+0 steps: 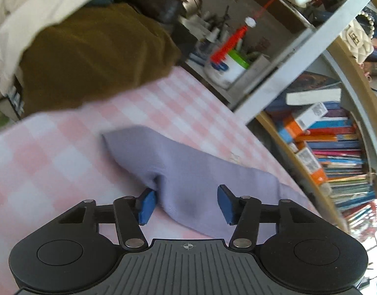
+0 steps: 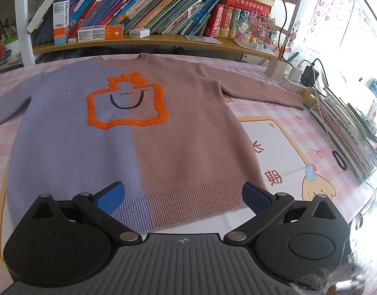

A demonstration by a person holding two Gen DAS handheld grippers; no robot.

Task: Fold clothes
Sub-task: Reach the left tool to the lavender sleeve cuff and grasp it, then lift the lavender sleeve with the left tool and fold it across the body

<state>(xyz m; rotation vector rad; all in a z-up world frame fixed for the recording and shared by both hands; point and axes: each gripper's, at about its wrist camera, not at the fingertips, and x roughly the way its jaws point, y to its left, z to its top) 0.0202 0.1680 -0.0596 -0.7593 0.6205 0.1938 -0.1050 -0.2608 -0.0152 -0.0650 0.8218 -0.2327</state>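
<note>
The sweater (image 2: 129, 127) lies flat, sleeves out. The left gripper (image 1: 186, 202), jaws apart, straddles the purple sleeve (image 1: 188, 169) (running crosswise). The right gripper (image 2: 183, 196) gapes over the hem.

The sweater (image 2: 129, 132) lay flat on the tablecloth (image 2: 282, 147) (sleeves spread sideways) — bookshelf (image 2: 151, 40) behind, power strip (image 2: 296, 84) right.
</note>
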